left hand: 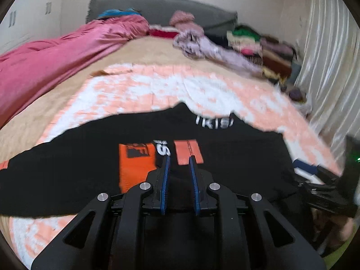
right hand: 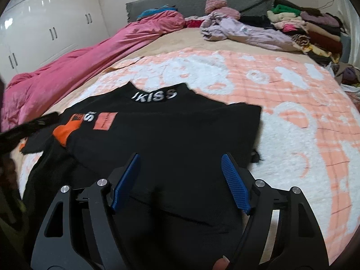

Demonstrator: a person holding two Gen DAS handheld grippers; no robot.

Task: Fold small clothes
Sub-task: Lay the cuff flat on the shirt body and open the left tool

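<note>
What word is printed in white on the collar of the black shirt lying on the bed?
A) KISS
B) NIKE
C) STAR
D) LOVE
A: the black shirt shows white letters reading KISS on its collar in the right wrist view.

The shirt lies on the blanket, clothes pile behind.
</note>
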